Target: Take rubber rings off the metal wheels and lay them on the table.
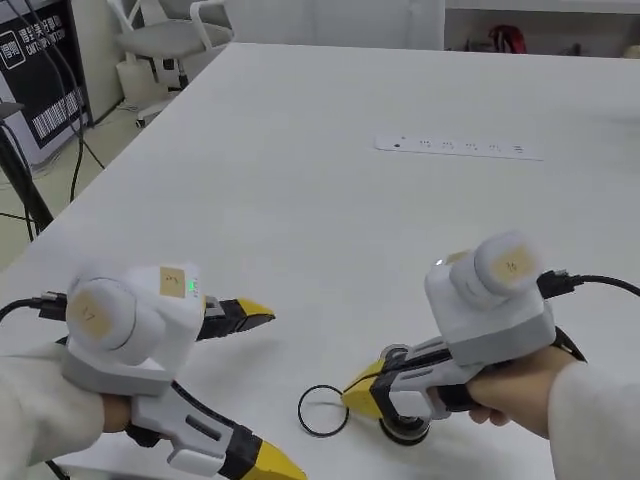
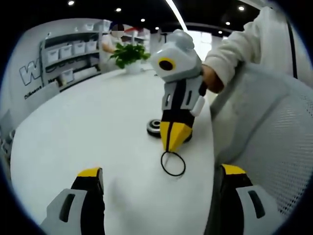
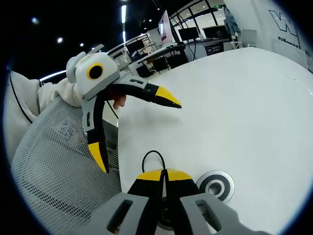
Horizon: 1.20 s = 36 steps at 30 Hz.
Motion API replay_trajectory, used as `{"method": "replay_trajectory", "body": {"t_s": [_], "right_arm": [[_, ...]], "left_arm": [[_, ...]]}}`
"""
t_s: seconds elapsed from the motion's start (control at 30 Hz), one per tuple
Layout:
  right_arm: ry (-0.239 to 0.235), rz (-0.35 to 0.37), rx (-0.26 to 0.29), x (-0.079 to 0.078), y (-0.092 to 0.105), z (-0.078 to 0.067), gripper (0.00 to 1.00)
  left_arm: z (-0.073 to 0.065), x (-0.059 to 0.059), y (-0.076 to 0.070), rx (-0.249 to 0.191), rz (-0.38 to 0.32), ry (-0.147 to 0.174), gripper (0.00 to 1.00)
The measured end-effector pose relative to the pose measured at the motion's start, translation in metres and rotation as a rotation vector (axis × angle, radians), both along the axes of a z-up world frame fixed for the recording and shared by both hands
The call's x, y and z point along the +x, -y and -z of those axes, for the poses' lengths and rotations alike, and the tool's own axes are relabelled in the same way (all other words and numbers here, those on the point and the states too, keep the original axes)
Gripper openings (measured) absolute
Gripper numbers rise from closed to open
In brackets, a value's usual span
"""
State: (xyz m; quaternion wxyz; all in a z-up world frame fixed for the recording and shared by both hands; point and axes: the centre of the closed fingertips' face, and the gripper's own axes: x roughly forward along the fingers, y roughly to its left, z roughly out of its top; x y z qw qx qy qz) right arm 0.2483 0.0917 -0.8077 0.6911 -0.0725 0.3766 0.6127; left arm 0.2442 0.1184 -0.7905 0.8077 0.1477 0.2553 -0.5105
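Head view: pinches a thin black rubber ring (image 1: 300, 412) with the closed right tongs (image 1: 352, 397), down on the white tabletop (image 1: 330, 200) just beside a small round metal wheel (image 1: 405, 432); holds the left tongs (image 1: 265, 390) spread wide, empty. Left gripper view: shows the ring lying flat. Right gripper view: confirms the pinch. Seemingly off its wheel; only releasing left.
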Motion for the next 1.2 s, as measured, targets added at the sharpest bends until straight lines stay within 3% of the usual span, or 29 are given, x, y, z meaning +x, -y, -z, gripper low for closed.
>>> {"method": "replay_trajectory", "body": {"t_s": [0.63, 1.03, 1.2], "right_arm": [[0.053, -0.018, -0.017, 0.002, -0.003, 0.004, 0.02], [0.069, -0.001, 0.022, 0.008, -0.004, -0.011, 0.04], [0.092, -0.028, 0.027, 0.007, -0.004, -0.019, 0.06]], "left_arm": [[0.005, -0.004, 0.002, 0.025, 0.015, -0.004, 1.0], [0.004, -0.004, 0.001, 0.026, 0.012, -0.005, 1.0], [0.002, -0.005, 0.002, 0.025, 0.011, -0.005, 1.0]]}}
